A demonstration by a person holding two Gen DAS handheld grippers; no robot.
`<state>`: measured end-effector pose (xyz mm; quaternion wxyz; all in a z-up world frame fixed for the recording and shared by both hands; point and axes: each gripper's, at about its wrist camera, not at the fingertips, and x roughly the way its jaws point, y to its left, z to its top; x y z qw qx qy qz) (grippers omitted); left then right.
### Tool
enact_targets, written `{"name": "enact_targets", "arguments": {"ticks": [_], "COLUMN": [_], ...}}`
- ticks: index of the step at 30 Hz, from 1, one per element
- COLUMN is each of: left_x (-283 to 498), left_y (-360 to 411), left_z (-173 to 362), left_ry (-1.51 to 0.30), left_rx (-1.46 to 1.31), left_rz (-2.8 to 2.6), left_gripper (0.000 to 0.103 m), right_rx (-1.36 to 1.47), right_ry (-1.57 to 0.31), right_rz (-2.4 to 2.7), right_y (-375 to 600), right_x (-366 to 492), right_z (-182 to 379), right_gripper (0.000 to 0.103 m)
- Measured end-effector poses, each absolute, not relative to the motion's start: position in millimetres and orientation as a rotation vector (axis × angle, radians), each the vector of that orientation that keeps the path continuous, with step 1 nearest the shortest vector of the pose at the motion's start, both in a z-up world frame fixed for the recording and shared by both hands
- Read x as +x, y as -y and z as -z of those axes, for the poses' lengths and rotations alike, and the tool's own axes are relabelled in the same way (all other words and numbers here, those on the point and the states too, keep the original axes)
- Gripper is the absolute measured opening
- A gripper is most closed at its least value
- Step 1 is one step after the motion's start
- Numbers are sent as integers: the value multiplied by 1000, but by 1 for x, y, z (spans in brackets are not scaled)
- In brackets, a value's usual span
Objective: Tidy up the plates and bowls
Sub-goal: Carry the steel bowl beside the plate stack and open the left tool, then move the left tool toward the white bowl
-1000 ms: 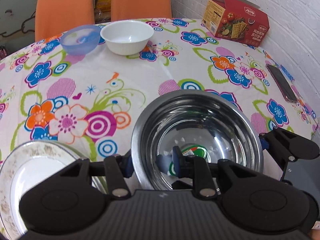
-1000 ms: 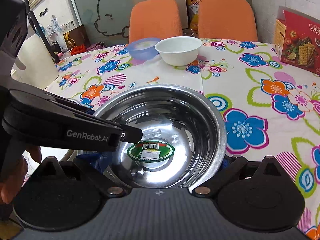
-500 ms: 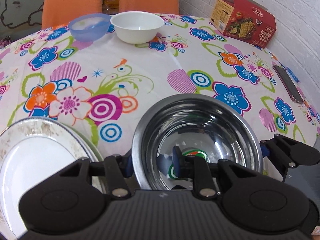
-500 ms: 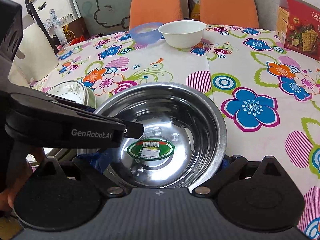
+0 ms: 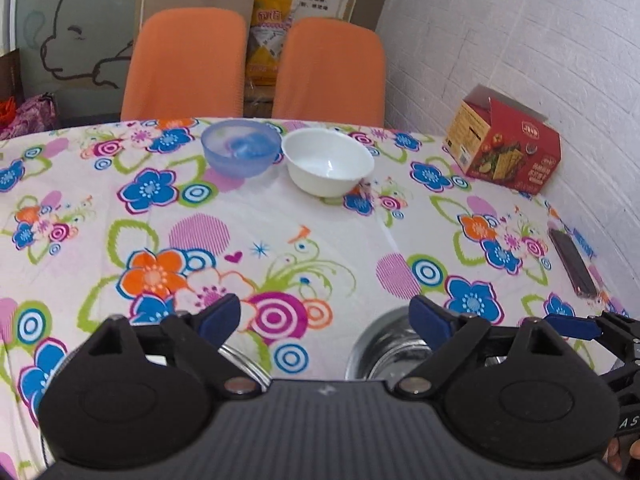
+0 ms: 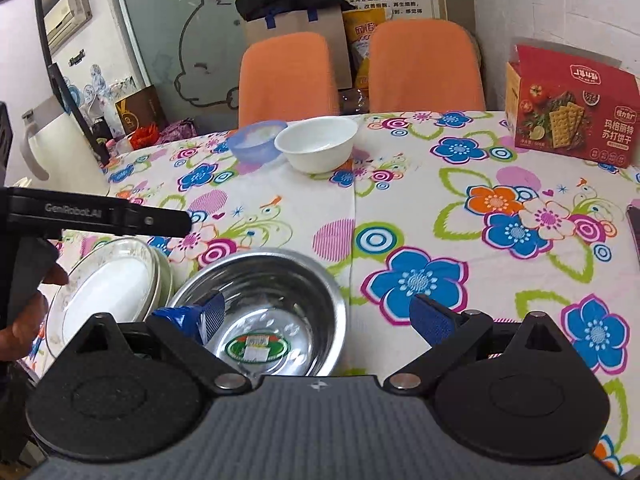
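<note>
The steel bowl sat on the flowered table, just beside a stack of plates on its left; both the left gripper and the right gripper stood above it, jaws wide apart, gripping nothing; beyond it, well apart, a white bowl touched a blue bowl.

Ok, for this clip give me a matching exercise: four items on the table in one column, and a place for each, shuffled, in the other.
Items:
1. steel bowl
2. blue bowl
3. cracker box
4. plate stack

Places:
A. far right, by the wall
B. near edge, just right of the plates
C. far side, left of the white bowl
D. near left corner

Pairs: 1-B, 2-C, 3-A, 4-D
</note>
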<state>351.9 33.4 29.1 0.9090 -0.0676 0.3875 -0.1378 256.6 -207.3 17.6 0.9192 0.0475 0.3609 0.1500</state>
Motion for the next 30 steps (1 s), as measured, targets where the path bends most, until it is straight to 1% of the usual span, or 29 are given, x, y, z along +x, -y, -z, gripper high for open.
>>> {"name": "enact_targets", "arguments": {"ticks": [7,11,18,26,30], "left_x": [394,431,472,499,508], "left_y": [-48,-37,-13,-4,-1], "left_z": [-21,-12,-6,0,4], "left_ry": [-846,-877,-853,-866,-875], "left_rx": [-222,-234,-180,-154,-137], "left_rz": [252,204,131,141,139], "left_gripper": [93,93,93,93,93], "right_rx": [137,130,84,77,95], "right_ry": [-770,-790,-803,-844,-825], "right_rz": [-307,-311,-311,-335,-354], "right_y": [212,208,206,206,206], "right_x": [316,360,422,464,473], "right_z": [-14,-13,-7,13,15], "right_gripper": [87,87,87,87,87]}}
